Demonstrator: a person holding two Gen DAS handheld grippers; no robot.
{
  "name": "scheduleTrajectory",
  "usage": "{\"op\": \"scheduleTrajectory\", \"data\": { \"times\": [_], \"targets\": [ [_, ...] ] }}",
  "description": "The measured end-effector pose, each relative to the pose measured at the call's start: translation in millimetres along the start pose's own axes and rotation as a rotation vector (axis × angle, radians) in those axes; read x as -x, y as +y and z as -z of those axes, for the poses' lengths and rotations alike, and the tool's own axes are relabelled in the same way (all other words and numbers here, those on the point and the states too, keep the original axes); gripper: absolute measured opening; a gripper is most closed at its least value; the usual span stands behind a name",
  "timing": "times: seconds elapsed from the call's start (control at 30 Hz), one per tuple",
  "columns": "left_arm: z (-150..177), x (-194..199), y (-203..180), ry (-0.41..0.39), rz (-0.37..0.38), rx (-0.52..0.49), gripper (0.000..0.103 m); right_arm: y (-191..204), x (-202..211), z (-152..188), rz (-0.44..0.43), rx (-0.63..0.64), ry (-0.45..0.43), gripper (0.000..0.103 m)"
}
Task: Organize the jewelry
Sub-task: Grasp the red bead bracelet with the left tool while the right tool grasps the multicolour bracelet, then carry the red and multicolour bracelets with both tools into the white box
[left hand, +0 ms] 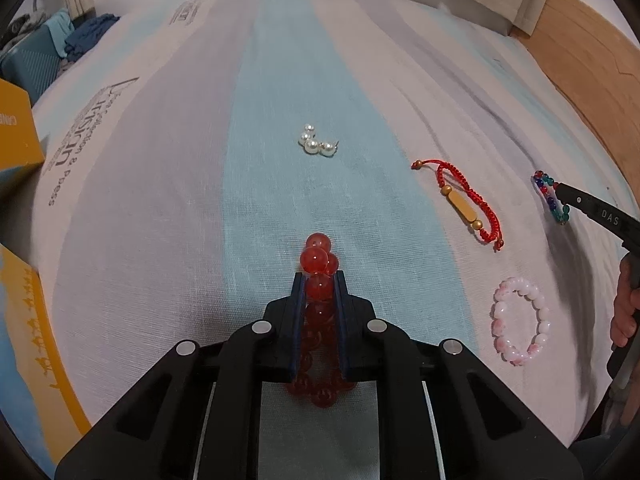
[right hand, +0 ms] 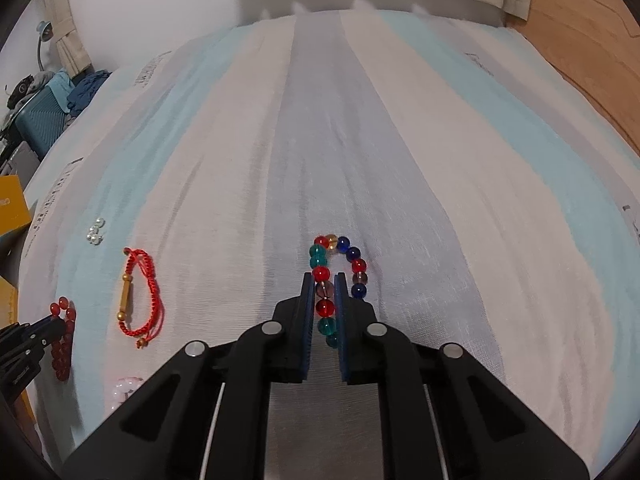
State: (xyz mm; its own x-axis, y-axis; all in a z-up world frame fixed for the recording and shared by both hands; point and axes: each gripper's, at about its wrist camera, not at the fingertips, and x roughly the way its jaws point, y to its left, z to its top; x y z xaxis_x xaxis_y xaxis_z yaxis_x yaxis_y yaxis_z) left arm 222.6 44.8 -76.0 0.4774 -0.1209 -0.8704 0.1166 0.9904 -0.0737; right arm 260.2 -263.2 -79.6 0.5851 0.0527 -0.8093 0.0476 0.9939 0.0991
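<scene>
Over on the far left edge of the bed [left hand: 160, 200], a yellow box [left hand: 16, 128] sits at the side, and the striped cover runs pale blue, white and grey across the whole surface. Here is the left gripper [left hand: 319, 280], pointing steeply down, its fingers [left hand: 297, 300] drawn in tight and clamped on the red bead bracelet [left hand: 318, 256]: a few beads poke out past the tips, the rest of the loop hangs back between the blue pads. Ahead of it on the blue stripe lies a small cluster of pearls [left hand: 314, 143], well apart from everything else. Moving right, the red cord bracelet [left hand: 464, 200] with its gold bar lies stretched on the white stripe, untouched. Nearer the camera and further right, the pink bead bracelet [left hand: 520, 320] rests flat in a ring, and beside it a hand [left hand: 626, 304] wraps the handle of the other tool. And at the right, the right gripper [right hand: 324, 280] has its fingers [right hand: 307, 304] closed in on one side of the multicoloured bead bracelet [right hand: 352, 256], with a purple, a red and a teal bead pinched between the pads while the blue and red side of the loop curls out to the right of the tips over the grey stripe.
</scene>
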Motion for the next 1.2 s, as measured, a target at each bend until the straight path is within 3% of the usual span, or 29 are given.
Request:
{"op": "scheduleTrajectory", "data": {
  "times": [0.73,1.2],
  "targets": [
    [-8.9,26.7,-5.1,-0.033,0.003,0.004,0.012,-0.1,31.0,-6.5,-0.037,-0.013,-0.045,0.009],
    [-15.5,61.4,-13.6,-0.034,0.026,0.021,0.012,21.0,59.9,3.4,-0.075,-0.007,-0.007,0.009]
  ]
}}
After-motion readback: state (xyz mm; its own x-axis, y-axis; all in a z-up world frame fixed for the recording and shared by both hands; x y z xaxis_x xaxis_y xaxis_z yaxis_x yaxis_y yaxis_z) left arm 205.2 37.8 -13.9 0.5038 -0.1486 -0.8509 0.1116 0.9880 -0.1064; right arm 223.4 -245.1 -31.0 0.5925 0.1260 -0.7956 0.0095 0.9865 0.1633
